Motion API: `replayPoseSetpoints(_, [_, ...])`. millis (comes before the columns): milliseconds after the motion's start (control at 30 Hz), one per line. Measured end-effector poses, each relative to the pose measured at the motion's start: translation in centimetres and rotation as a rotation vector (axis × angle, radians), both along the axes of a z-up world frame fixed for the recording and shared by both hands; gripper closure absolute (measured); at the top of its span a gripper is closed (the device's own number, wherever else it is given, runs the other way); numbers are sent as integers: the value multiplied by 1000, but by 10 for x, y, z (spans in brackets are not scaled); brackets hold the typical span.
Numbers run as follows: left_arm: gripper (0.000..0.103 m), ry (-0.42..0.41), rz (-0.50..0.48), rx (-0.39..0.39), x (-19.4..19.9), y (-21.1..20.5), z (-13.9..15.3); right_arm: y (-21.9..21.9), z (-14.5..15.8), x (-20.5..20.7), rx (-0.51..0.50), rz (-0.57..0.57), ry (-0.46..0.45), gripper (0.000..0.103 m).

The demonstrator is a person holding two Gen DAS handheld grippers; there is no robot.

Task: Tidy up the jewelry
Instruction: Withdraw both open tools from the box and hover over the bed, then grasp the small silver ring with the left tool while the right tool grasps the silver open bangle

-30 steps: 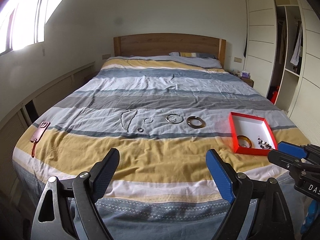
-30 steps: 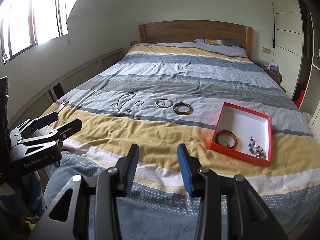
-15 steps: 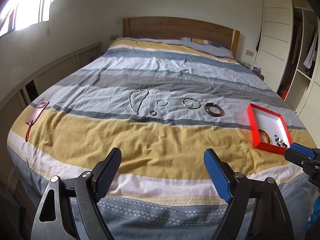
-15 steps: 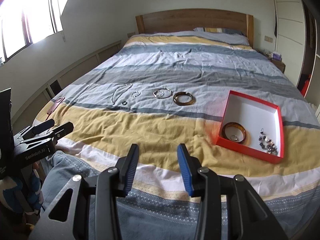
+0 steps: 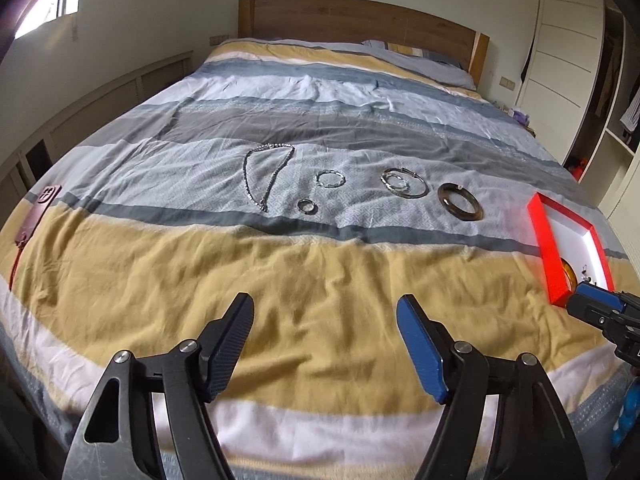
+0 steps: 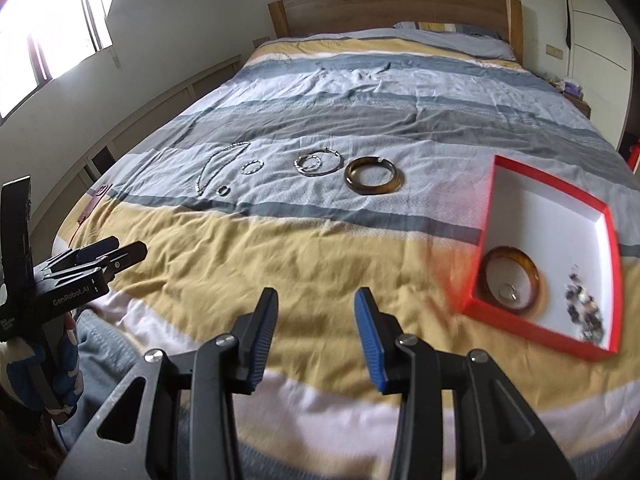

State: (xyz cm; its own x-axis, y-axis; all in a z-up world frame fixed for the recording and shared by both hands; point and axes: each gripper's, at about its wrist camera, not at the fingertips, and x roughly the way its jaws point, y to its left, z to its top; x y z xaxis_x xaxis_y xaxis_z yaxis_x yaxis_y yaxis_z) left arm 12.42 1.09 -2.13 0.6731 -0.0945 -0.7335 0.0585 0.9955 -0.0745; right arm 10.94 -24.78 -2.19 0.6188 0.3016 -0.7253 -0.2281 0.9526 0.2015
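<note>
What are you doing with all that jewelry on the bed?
A person is tidying jewelry into a red box on the striped bedspread. The box already holds an amber bangle and some beads. Waiting in a row on the bedspread are a chain necklace, a small ring, a thin bracelet, silver bangles and a dark bangle. The left gripper, whose jaws have just been closing, and the right gripper are both empty.

My left tongs (image 5: pixel 325 322) have just been closing but gape wide with nothing between them, while my right tongs (image 6: pixel 316 310) stand narrower, likewise empty.
</note>
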Motion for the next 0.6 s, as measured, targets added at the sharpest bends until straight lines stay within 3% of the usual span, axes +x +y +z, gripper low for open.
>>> replayPoseSetpoints(333, [31, -1, -11, 1, 57, 1, -20, -7, -29, 57, 13, -7, 13, 65])
replayPoseSetpoints(600, [38, -3, -42, -29, 97, -4, -35, -3, -40, 90, -2, 21, -6, 65])
